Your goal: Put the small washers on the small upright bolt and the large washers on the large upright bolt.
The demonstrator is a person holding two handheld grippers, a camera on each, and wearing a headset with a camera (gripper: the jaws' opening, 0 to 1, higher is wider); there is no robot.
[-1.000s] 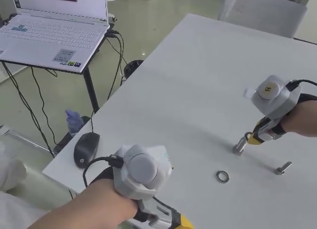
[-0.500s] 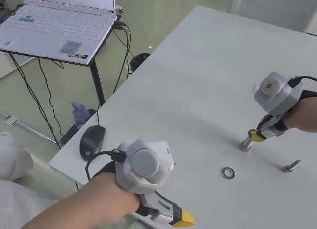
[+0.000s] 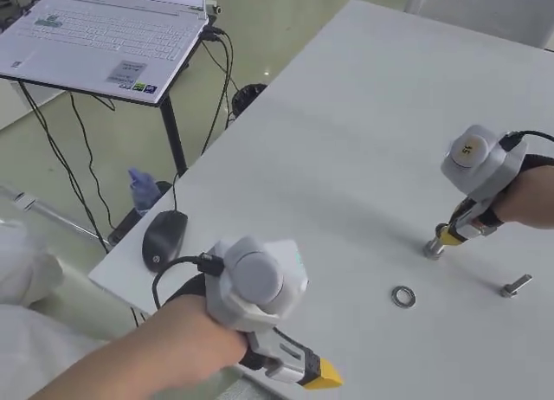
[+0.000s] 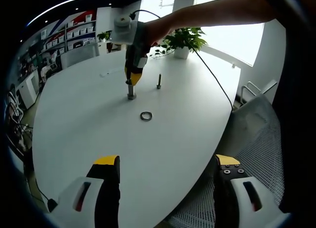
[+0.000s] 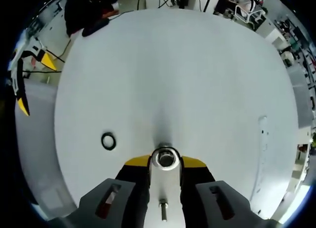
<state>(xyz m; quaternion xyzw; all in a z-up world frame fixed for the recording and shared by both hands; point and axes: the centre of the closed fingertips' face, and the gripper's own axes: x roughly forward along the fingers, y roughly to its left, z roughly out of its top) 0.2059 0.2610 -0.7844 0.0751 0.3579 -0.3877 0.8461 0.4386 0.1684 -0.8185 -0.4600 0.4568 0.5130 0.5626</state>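
The white desk (image 3: pixel 346 140) carried all the work, and an open laptop (image 3: pixel 104 28) sat off its far left side. Our right claw (image 3: pixel 450 236) stood nose-down over the large upright bolt (image 3: pixel 433 249), well out on the desk. In the right gripper view its jaws were drawn narrow on either side of a metal ring (image 5: pixel 165 159) at the top of that bolt. We took the ring for a large washer going onto the bolt, but we could not tell whether the jaws gripped it or merely flanked it. Our left claw (image 4: pixel 166 164) hung by the desk's near edge, its jaws spread wide with nothing between them. A black mouse (image 3: pixel 164 240) lay at the desk's corner, well apart from the bolts. The small upright bolt (image 3: pixel 516 286) stood near the large one, with no washer on it that we could make out. A loose washer (image 3: pixel 403 296) lay flat between the two claws, near the large bolt and touching nothing. It rested on the bare desk, not in any tray or box.

We judged the step in hand to be seating a washer on the large bolt. The next move called for the right jaws to part and lift straight up. The loose washer looked about as wide as the ring, so we guessed it belonged there too. Lying thin and flat, it would need jaw tips set low at its rim
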